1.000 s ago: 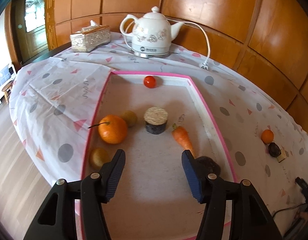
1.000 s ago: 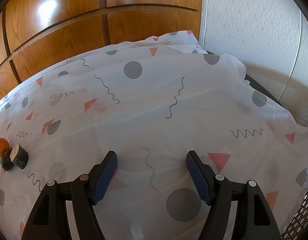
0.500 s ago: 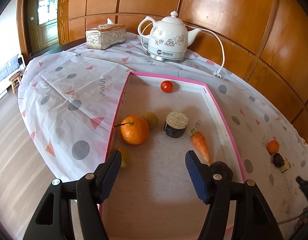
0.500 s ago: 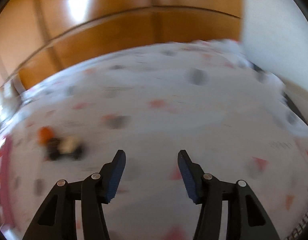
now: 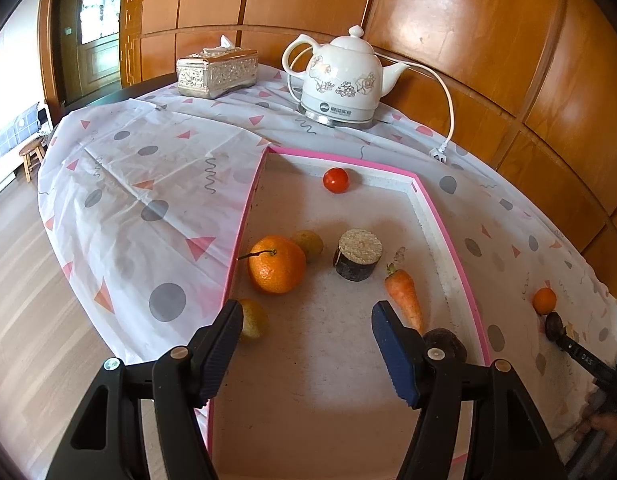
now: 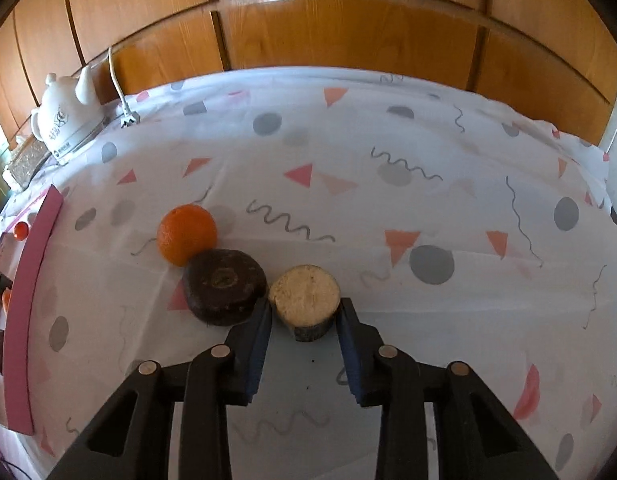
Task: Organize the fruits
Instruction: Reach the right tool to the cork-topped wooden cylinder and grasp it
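Shift since earlier frames: right gripper (image 6: pixel 304 322) has swung across the patterned cloth (image 6: pixel 348 152) to the three loose pieces; its jaws have just been closing, and the pale-topped stump (image 6: pixel 304 300) now sits between them. Pads look to be at its sides; I cannot tell whether they press yet.
Left gripper (image 5: pixel 306 344): spread, pinching nothing, hovering over the pink-edged tray (image 5: pixel 440 216).
Tray contents: large orange (image 5: pixel 276 264), carrot (image 5: pixel 404 294), tomato (image 5: pixel 335 180), a second stump (image 5: pixel 358 254), small yellowish fruits.
Loose pieces: small orange (image 6: pixel 186 234) touching dark round piece (image 6: pixel 224 286), which touches the pale-topped stump.
Step in hand: likely taking hold of the stump to carry it to the tray.
Next move calls for: firm squeeze, straight lift, so the dark piece is not dragged along.
Edges: tray's pink rim (image 6: pixel 32 280) lies to the left in the right view and must be cleared.
Open room: bare cloth on the stump's far side and to its right; bare tray floor near the left gripper.
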A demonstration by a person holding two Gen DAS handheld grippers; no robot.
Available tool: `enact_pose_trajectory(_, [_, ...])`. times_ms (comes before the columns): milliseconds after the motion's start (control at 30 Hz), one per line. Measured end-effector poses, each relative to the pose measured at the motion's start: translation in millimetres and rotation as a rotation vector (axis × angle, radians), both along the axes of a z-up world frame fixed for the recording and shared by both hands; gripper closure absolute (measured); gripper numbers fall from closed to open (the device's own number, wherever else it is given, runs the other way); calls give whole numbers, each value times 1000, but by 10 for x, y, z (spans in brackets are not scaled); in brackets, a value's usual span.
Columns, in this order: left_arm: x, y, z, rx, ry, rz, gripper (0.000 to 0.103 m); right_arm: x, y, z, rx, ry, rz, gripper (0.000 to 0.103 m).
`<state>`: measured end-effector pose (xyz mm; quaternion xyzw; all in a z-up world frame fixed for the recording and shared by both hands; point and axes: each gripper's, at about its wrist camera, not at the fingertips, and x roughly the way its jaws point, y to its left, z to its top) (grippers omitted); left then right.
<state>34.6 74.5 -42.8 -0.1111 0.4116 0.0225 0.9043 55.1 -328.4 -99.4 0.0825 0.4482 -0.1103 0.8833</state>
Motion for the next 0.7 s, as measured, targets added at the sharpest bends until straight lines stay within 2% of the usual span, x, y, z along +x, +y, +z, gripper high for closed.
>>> enact_pose_trajectory(233, [8,8,1,0,0,4,35,-151,-37,22,-17,-6,-31,70])
enact_pose_trajectory(533, [-32,25,42,3,-13,16,35,-532,-238,55,-85,-40,-156,70])
enact_pose_trajectory(700, [-77,116,86,7,-27,62,29,-573,-249,63,-89,-59,-166,70])
